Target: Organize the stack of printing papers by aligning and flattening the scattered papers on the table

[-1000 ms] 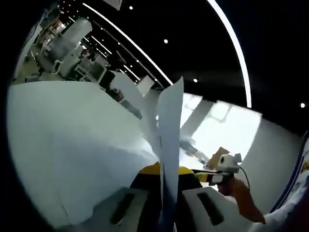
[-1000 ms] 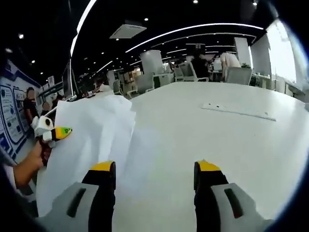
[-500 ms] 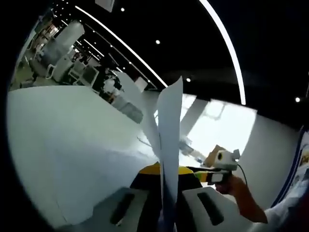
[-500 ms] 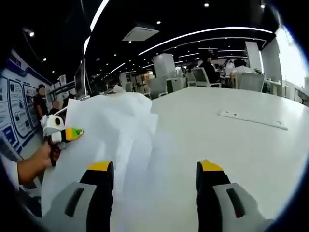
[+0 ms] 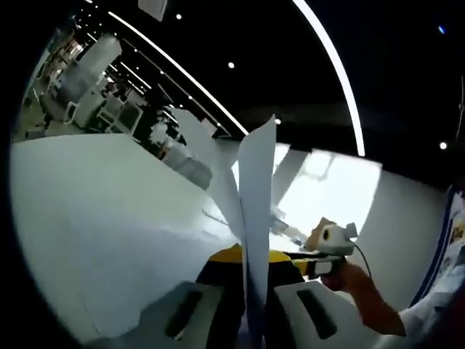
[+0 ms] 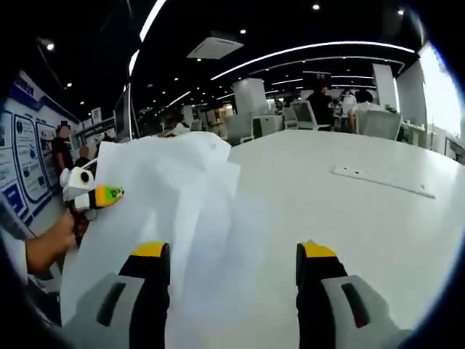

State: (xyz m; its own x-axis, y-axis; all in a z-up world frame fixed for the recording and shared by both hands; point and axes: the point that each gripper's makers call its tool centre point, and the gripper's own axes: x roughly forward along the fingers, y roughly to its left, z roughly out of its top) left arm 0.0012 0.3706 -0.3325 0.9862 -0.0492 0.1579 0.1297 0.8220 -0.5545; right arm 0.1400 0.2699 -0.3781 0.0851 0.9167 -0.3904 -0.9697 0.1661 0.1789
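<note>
Open-plan office. Right gripper view: big white table across the middle, grey office chairs at upper right with people seated near them, white column top centre, black ceiling with linear light strips and spot lights, info poster wall at far left. Left gripper view: chairs and desks upper left, bright window centre right.

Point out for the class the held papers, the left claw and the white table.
papers (image 6: pixel 156 189), right gripper view, middle of the raised sheets
left claw (image 6: pixel 110 195), right gripper view, its yellow-green tip at the papers' edge
white table (image 6: pixel 349 218), right gripper view, bare top
</note>
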